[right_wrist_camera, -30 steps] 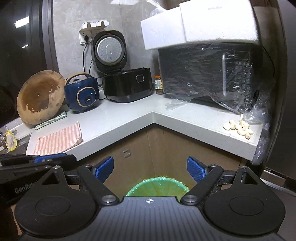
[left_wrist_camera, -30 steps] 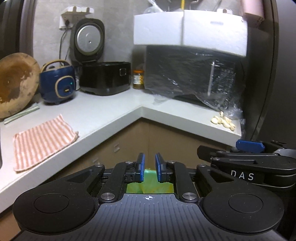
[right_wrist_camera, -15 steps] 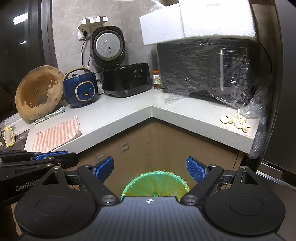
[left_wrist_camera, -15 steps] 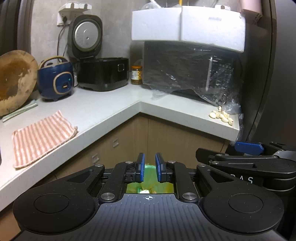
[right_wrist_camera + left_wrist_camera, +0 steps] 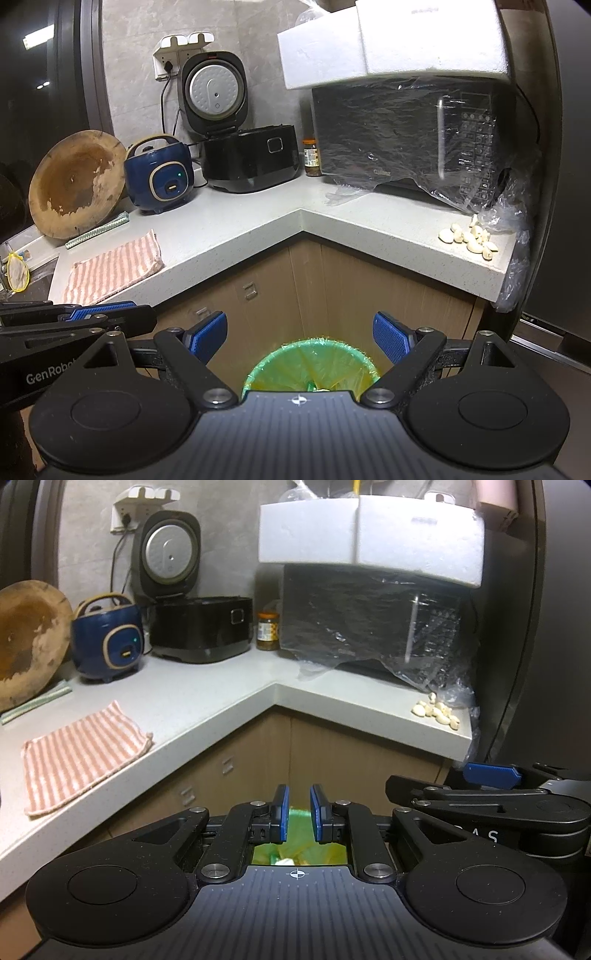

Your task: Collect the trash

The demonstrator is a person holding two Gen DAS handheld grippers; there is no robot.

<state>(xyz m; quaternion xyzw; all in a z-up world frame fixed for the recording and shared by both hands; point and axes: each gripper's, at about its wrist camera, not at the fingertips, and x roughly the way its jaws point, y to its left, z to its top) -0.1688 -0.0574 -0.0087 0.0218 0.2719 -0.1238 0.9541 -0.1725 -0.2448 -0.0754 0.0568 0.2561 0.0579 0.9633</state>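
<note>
Left wrist view: the left gripper [image 5: 297, 814] is clenched to a narrow gap with nothing between its blue pads [image 5: 283, 812]. Directly below it sits the bin [image 5: 301, 853], lined with a green bag, with pale scraps inside. The right gripper [image 5: 491, 775] is seen side-on at lower right. A striped cloth [image 5: 79, 751] lies on the counter [image 5: 207, 705]; garlic cloves [image 5: 437, 712] lie near the counter's right end. Right wrist view: the right gripper [image 5: 301, 330] is released, jaws wide and empty, above the bin [image 5: 310, 363], which stands on the floor in front of the corner cabinet [image 5: 280, 288].
</note>
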